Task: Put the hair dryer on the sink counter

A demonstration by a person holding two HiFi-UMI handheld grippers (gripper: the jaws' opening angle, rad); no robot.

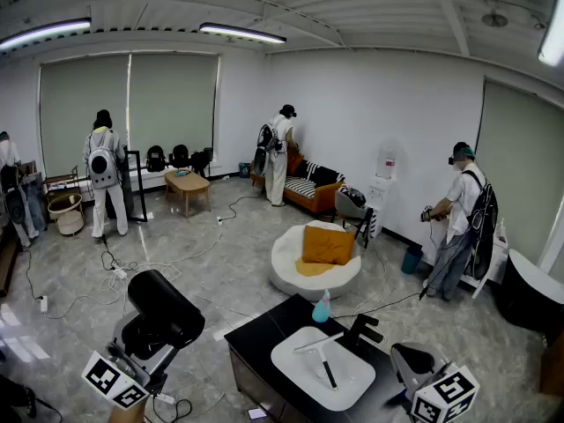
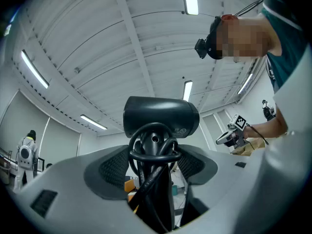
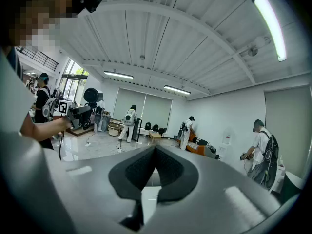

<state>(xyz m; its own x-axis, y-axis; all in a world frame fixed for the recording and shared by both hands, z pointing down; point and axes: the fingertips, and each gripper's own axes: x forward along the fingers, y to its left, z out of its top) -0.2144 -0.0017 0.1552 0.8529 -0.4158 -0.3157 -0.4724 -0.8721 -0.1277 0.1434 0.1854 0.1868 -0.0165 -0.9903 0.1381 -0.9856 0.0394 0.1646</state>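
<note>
The person's left claw point(image 1: 150, 331) is raised at the lower left and tipped a little upward, so its own camera looks past the jaws at the ribbed white ceiling. Its 2 jaws are clamped on the handle of the hair dryer point(image 1: 166, 308). The dryer stands upright above them in the air, off the left corner of the table point(image 1: 262, 331) and not over it.

The dryer is matte black plastic, a fat rounded barrel set across a straight handle. Its rubbery black cord point(image 2: 146, 186) is looped in a ring round the handle and trails down between the dark, mesh-textured pads point(image 2: 114, 167).

The right claw point(image 3: 156, 151) is held roughly level, low at the right, near the table's right edge. Its jaws are closed tip to tip with nothing between them. The shells are smooth grey and the pads the same black mesh.

The table has a flat black top. A white basin point(image 1: 304, 379) with rounded corners sits in its middle, with an angular black faucet point(image 1: 363, 329) behind it. 1 small blue bottle point(image 1: 322, 308) stands near the far edge.
</note>
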